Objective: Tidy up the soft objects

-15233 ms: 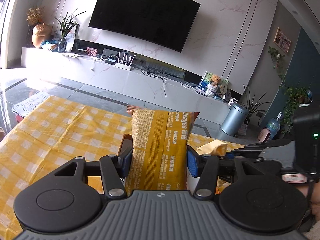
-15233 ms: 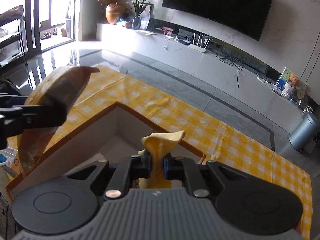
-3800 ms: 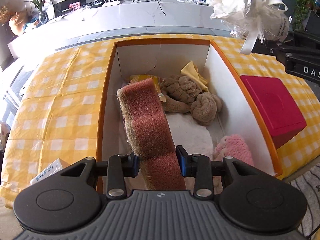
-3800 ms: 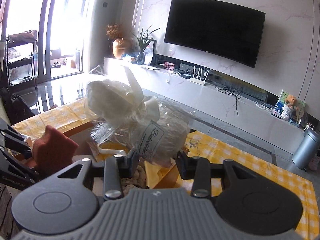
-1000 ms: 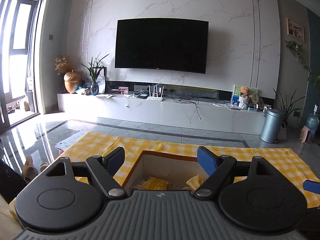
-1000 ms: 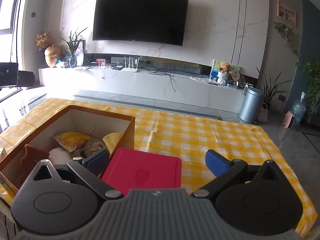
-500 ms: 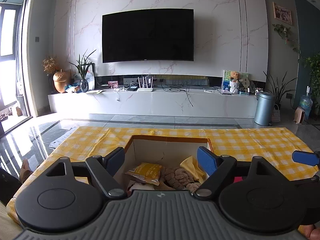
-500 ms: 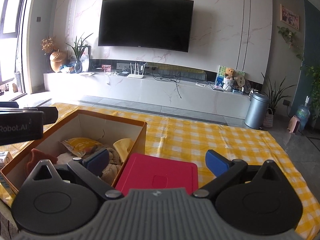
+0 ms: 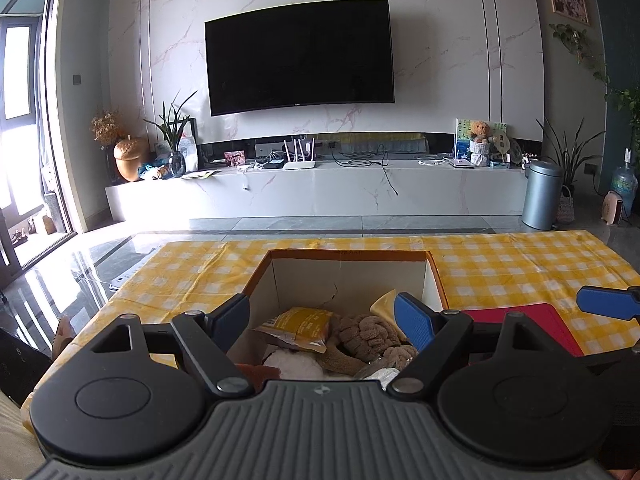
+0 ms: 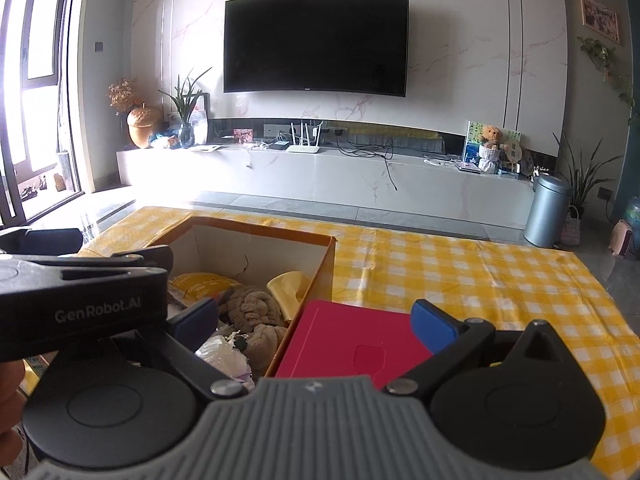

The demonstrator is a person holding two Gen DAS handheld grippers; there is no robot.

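An orange-rimmed cardboard box (image 9: 348,255) (image 10: 256,231) stands on the yellow checked table. Inside lie a yellow snack packet (image 9: 300,328) (image 10: 204,283), a brown plush toy (image 9: 368,340) (image 10: 252,306), a yellow cloth (image 9: 382,305) (image 10: 290,284), something white and fluffy (image 9: 294,366) and a clear-wrapped bundle (image 10: 224,354). My left gripper (image 9: 325,320) hangs open and empty over the box's near end. My right gripper (image 10: 316,322) is open and empty, straddling the box's right wall and the red lid (image 10: 352,340) (image 9: 520,326). The left gripper's body (image 10: 80,300) crosses the right wrist view.
The yellow checked tablecloth (image 10: 460,268) (image 9: 180,272) stretches to the right of the box and behind it. Past the table lie a glossy floor, a long white TV bench (image 9: 320,192), a wall-mounted TV and a grey bin (image 9: 541,194).
Both grippers have stayed open and empty. The left view has swung right and slightly down, showing more of the box; the left gripper now reaches further into the right wrist view.
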